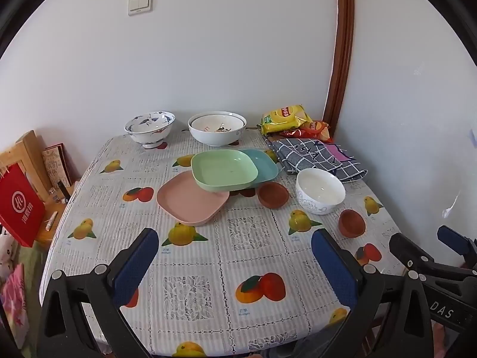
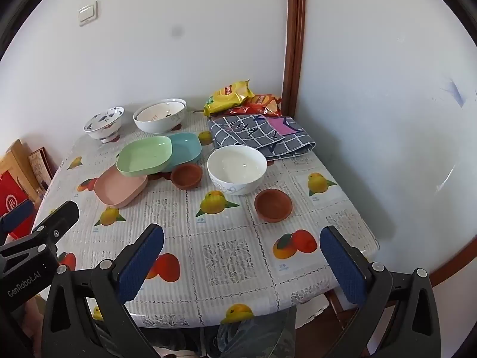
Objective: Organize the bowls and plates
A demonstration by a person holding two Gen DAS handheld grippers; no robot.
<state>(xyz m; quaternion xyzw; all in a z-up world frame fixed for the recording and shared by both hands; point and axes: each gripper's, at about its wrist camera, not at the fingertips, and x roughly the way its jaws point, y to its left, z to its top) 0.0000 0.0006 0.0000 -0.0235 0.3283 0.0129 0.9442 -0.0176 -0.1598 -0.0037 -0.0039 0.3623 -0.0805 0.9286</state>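
A green plate (image 1: 224, 170) lies tilted across a pink plate (image 1: 190, 201) and a teal plate (image 1: 263, 164) mid-table. Two small brown bowls (image 1: 272, 194) (image 1: 351, 222) flank a white bowl (image 1: 320, 190). A blue-patterned bowl (image 1: 150, 128) and nested white bowls (image 1: 217, 131) stand at the back. My left gripper (image 1: 234, 244) is open and empty above the table's near part. My right gripper (image 2: 241, 241) is open and empty, near the front edge, with the closer brown bowl (image 2: 273, 204) just ahead of it.
A checked cloth (image 1: 317, 158) and snack bags (image 1: 286, 120) lie at the back right by the wall. A red bag (image 1: 19, 205) and a wooden chair (image 1: 28, 155) stand left of the table. The fruit-print tablecloth (image 1: 238, 268) covers the table.
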